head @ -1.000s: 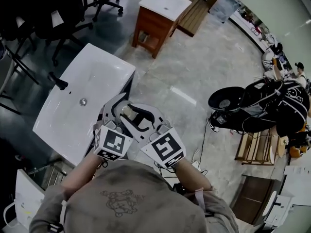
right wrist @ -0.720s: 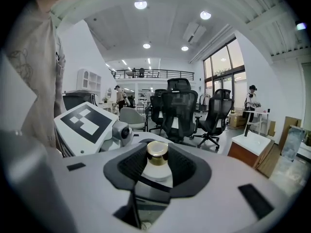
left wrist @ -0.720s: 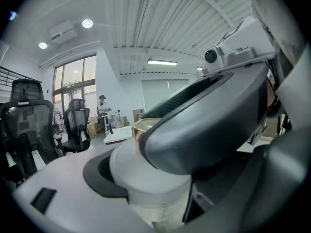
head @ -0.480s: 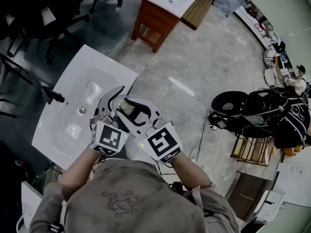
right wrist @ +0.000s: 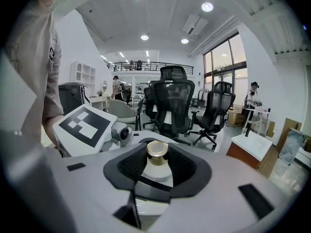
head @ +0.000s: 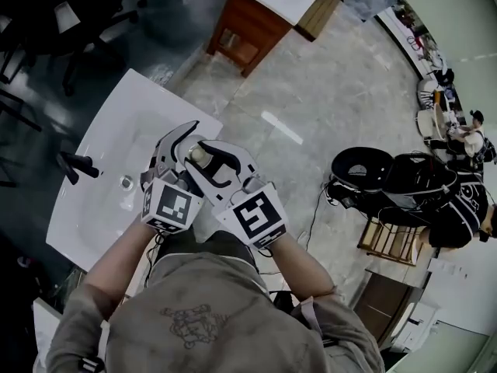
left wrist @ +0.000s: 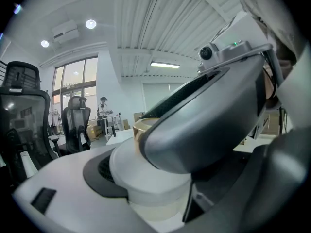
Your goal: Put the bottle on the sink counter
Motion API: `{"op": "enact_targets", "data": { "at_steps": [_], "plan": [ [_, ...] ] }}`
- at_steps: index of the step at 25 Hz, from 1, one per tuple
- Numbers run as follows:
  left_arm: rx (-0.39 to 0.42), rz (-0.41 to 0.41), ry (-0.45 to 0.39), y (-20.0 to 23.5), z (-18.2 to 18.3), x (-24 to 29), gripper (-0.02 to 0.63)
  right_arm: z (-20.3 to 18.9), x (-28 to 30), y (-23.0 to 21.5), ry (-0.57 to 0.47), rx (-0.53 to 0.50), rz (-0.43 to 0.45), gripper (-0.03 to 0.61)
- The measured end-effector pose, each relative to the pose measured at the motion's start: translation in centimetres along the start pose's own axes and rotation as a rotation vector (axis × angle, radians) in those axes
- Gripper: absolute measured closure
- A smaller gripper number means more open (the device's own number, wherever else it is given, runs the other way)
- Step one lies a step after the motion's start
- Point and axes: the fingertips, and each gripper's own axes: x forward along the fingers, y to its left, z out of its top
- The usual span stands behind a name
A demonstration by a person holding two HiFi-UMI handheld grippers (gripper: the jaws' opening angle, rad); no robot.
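A white bottle with a gold cap (head: 198,155) stands upright between both grippers, above the right part of the white sink counter (head: 89,200). My right gripper (head: 211,160) is shut on it; in the right gripper view the black pads hug the bottle (right wrist: 157,155) below its cap. My left gripper (head: 177,148) sits close against the right one from the left. In the left gripper view the bottle's white body (left wrist: 146,178) fills the space between its jaws, with the right gripper's jaw crossing above it.
The counter holds a basin with a drain (head: 126,182) and a black faucet (head: 74,164) at its left. A second wooden vanity (head: 260,10) stands farther off. Office chairs (right wrist: 173,106) lie beyond the counter. Black bags (head: 404,189) sit on the tiled floor at the right.
Both grippers, still together round the bottle, have drifted from the counter's right edge to over the counter, nearer the basin. Neither grip has visibly changed.
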Motion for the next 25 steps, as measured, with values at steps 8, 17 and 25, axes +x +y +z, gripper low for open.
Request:
{"op": "enact_targets", "data": {
  "at_steps": [8,17,25],
  "plan": [
    [-0.022,-0.015,-0.002,1.3,-1.0,3.5,0.285,-1.1,1.6,-3.4,0.004,0.003,-0.014,0.439],
    [-0.031,-0.016,-0.002,2.1,-2.7,8.0,0.285,-3.6,3.1,-7.4,0.018,-0.01,0.015,0.439],
    [-0.045,-0.053,0.001,1.7,-6.3,9.9,0.285,-6.9,5.1,-8.2,0.025,0.001,0.058,0.438]
  ]
}}
